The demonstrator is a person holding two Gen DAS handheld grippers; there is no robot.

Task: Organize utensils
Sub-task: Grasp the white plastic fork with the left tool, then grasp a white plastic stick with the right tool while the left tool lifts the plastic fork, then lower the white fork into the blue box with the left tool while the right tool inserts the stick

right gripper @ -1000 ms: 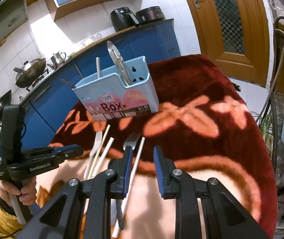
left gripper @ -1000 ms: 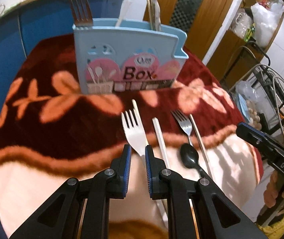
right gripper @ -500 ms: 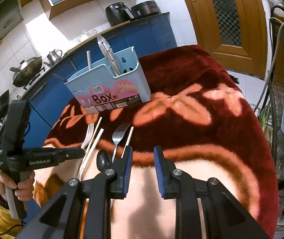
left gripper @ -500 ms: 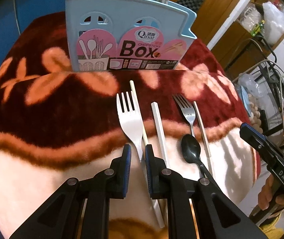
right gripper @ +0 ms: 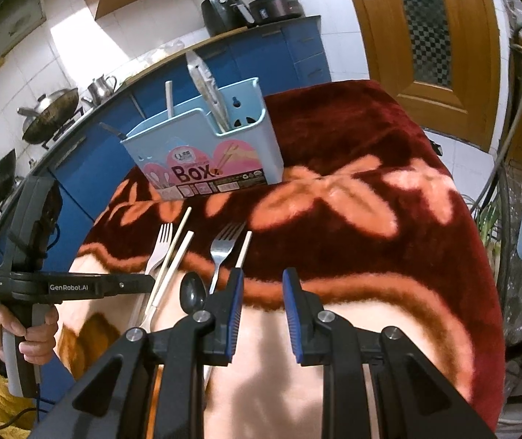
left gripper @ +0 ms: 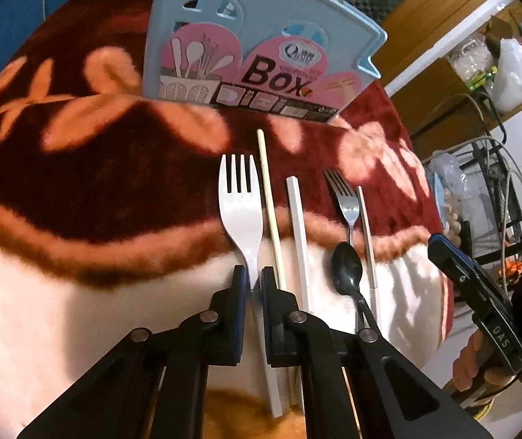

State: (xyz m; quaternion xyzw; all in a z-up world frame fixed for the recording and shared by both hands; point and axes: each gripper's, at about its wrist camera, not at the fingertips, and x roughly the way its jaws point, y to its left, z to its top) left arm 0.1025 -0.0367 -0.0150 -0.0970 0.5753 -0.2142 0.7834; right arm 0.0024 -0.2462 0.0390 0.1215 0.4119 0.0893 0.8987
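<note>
Left tongs (left gripper: pixel 254 278) around white fork (left gripper: pixel 240 212) handle

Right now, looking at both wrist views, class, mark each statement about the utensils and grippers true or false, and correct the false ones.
1. The left gripper is closed on the white fork. True: its jaws have just been closing, and the fork's handle is pinched between them.
2. The right gripper holds the black spoon. False: its jaws are empty; the spoon lies on the blanket to their left.
3. The box is empty. False: utensils already stand in it.
4. The metal fork lies between a white chopstick and a thinner stick. True.
5. The box lies tipped over. False: it stands upright.
</note>
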